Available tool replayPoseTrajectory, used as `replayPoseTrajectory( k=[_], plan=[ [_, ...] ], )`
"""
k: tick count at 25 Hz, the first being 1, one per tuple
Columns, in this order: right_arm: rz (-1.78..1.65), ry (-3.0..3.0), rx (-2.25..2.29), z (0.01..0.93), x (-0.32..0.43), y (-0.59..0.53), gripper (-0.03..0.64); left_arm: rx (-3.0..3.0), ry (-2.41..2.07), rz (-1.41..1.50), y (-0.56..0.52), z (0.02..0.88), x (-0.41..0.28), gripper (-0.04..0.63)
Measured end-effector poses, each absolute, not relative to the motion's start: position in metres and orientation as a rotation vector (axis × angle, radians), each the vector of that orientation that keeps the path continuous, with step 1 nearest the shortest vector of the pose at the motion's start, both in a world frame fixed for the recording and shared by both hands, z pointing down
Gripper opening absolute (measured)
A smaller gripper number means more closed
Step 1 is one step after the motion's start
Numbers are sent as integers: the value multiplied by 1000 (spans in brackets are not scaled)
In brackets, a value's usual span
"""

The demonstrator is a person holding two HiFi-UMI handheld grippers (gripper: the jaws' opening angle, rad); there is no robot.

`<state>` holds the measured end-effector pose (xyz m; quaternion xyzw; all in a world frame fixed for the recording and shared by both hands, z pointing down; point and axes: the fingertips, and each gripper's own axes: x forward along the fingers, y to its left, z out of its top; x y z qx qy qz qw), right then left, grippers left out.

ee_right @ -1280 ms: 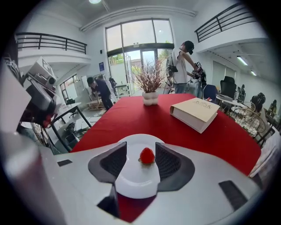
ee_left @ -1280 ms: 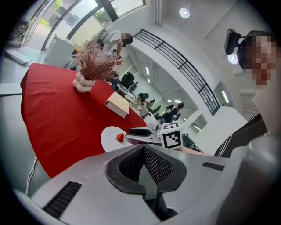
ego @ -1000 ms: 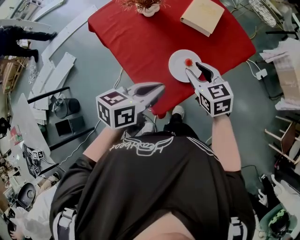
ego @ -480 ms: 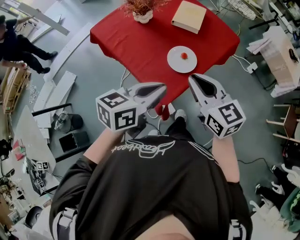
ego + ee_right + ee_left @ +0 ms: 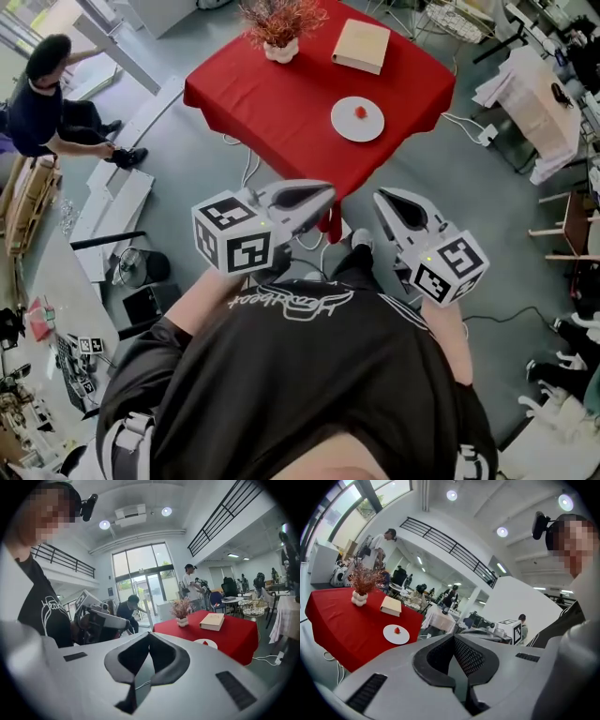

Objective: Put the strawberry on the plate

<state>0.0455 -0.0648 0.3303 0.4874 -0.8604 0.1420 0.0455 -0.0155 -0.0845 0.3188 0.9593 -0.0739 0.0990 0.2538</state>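
- The strawberry [image 5: 361, 112] is lying on the white plate [image 5: 345, 127], a little right of the plate's middle.
- The plate is sitting on the red table [image 5: 272, 89], near the edge that is facing the person.
- A tan book [image 5: 362, 45] is lying at the far side of the table, and a white vase of reddish twigs [image 5: 279, 28] is standing just left of it.
- The left gripper [image 5: 323, 193] is hanging off the table, close to the person's chest, pointing toward the table edge; its 2 jaws are pressing together with nothing between them.
- The right gripper [image 5: 383, 200] is hanging beside it, also well apart from the plate; its 2 jaws are likewise meeting tip to tip and holding nothing.
- A second person [image 5: 52, 94] is crouching on the grey floor to the left of the table.
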Motion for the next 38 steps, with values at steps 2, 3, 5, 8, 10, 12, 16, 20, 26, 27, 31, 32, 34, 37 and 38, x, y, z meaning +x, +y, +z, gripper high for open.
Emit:
replayPoseTrajectory(
  k=[2, 3, 5, 8, 10, 12, 16, 20, 26, 27, 31, 32, 34, 37, 38],
  plan=[
    [441, -2634, 1493, 328, 38, -54, 9, 2624, -180, 274, -75, 316, -20, 8],
    [442, -2636, 1492, 327, 34, -50, 9, 2630, -172, 277, -71, 316, -23, 8],
    [443, -2635, 1487, 328, 28, -42, 9, 2632, -162, 284, -65, 318, -28, 8],
    [439, -2631, 1485, 328, 23, -35, 9, 2624, -159, 290, -58, 321, -31, 8],
    [443, -2634, 1489, 328, 21, -33, 9, 2621, -159, 290, -56, 322, -33, 8],
    [456, -2638, 1490, 328, 19, -31, 9, 2621, -157, 290, -54, 322, -35, 8],
    [458, -2635, 1489, 330, 16, -29, 9, 2620, -153, 292, -50, 323, -37, 8],
    [452, -2627, 1492, 330, 19, -29, 8, 2619, -149, 297, -50, 323, -34, 8],
    [436, -2608, 1499, 334, 19, -30, 8, 2617, -135, 312, -46, 327, -31, 8],
    [438, -2607, 1498, 335, 19, -31, 8, 2616, -136, 311, -47, 327, -31, 8],
    [447, -2603, 1488, 341, 17, -35, 8, 2604, -143, 317, -50, 333, -34, 8],
    [450, -2604, 1487, 342, 17, -36, 8, 2601, -146, 319, -51, 335, -34, 8],
    [458, -2605, 1483, 345, 16, -38, 8, 2597, -150, 322, -52, 337, -34, 8],
    [462, -2603, 1480, 347, 16, -39, 8, 2595, -153, 319, -53, 338, -34, 8],
    [462, -2604, 1479, 347, 16, -39, 8, 2594, -154, 319, -53, 338, -34, 8]
  ],
)
